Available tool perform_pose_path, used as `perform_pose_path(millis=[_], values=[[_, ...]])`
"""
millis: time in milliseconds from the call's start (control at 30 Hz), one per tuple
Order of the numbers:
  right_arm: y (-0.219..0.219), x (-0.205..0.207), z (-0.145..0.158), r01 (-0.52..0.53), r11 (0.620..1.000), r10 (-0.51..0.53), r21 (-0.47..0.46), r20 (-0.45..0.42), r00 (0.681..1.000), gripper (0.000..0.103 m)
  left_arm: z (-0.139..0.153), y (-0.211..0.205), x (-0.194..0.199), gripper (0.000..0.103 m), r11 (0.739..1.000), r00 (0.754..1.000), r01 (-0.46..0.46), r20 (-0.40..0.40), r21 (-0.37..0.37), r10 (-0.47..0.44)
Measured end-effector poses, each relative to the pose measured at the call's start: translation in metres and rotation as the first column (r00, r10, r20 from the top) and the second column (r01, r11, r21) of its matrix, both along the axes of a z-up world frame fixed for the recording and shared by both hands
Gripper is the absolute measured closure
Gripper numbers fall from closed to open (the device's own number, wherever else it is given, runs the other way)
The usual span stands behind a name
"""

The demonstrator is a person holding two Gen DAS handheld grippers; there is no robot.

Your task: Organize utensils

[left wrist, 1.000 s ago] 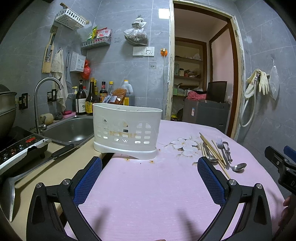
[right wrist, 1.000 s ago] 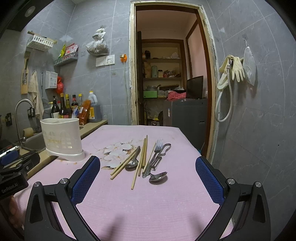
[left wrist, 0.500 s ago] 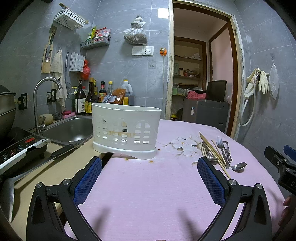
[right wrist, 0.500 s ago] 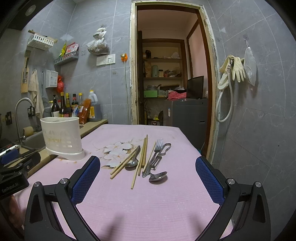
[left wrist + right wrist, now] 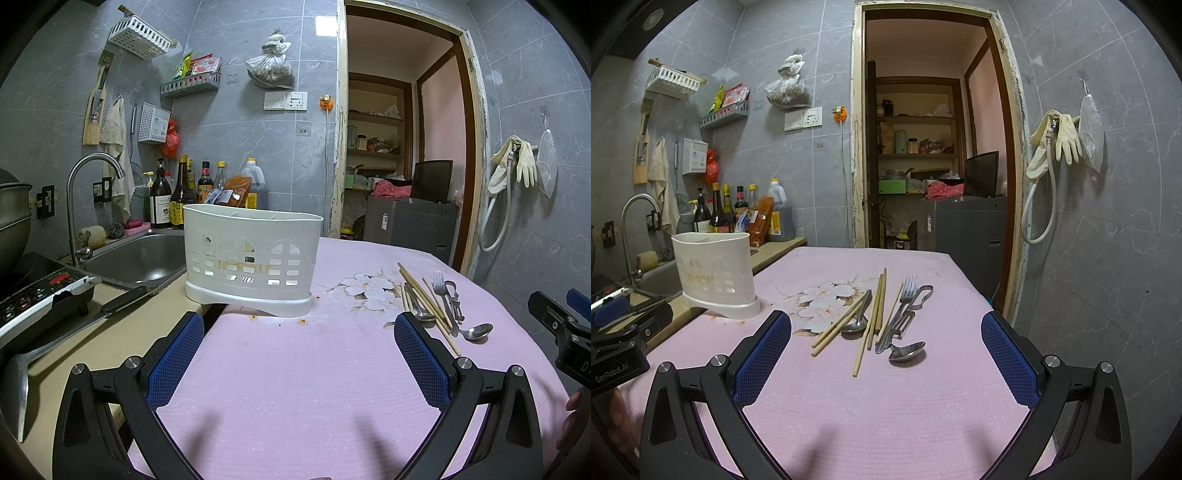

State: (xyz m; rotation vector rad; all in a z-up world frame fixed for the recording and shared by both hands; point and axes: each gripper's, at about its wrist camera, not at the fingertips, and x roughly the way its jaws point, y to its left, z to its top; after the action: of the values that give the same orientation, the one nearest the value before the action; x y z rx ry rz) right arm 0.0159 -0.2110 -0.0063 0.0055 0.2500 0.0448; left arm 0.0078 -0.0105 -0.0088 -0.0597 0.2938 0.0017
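Both grippers [image 5: 299, 350] [image 5: 886, 354] gaped empty; the slim wooden chopsticks [image 5: 873, 317], frame centre, looked light, stiff, best pinched mid-length

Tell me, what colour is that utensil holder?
White utensil holder, clearest in the left wrist view.

Steel sink [image 5: 136, 258] serves as landmark. Curved faucet [image 5: 79, 192] stands at its left rim; sauce bottles [image 5: 177, 195] line the wall behind it; induction cooker [image 5: 37, 291] sits left of it.
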Motion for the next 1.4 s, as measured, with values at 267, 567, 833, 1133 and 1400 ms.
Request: perform_pose_path(millis=[267, 567, 833, 1133, 1400], values=[[0.0, 0.001, -0.001, 0.0, 1.0, 0.0, -0.001, -0.001, 1.0, 0.0, 0.001, 0.0, 0.0, 0.002, 1.0, 1.0, 0.0, -0.001, 0.0, 0.0], [-0.001, 0.002, -0.004, 0.004, 1.0, -0.004, 0.002, -0.002, 1.0, 0.0, -0.004, 0.0, 0.005, 0.002, 1.0, 1.0, 0.008, -0.011, 0.002, -0.008], [-0.003, 0.006, -0.005, 0.003, 1.0, -0.003, -0.003, -0.012, 1.0, 0.0, 0.002, 0.0, 0.012, 0.002, 1.0, 0.999, 0.019, -0.032, 0.011, -0.018], [-0.005, 0.026, 0.023, -0.037, 0.987, 0.043, -0.158, 0.03, 0.999, 0.0, 0.036, -0.009, 0.049, 0.002, 0.996, 0.995, 0.084, -0.044, -0.023, -0.085], [-0.02, 0.056, 0.06, -0.034, 0.977, 0.065, -0.21, 0.14, 0.988, 0.0, 0.061, -0.039, 0.083, 0.002, 0.986, 0.99, 0.141, 0.003, 0.089, -0.142]])
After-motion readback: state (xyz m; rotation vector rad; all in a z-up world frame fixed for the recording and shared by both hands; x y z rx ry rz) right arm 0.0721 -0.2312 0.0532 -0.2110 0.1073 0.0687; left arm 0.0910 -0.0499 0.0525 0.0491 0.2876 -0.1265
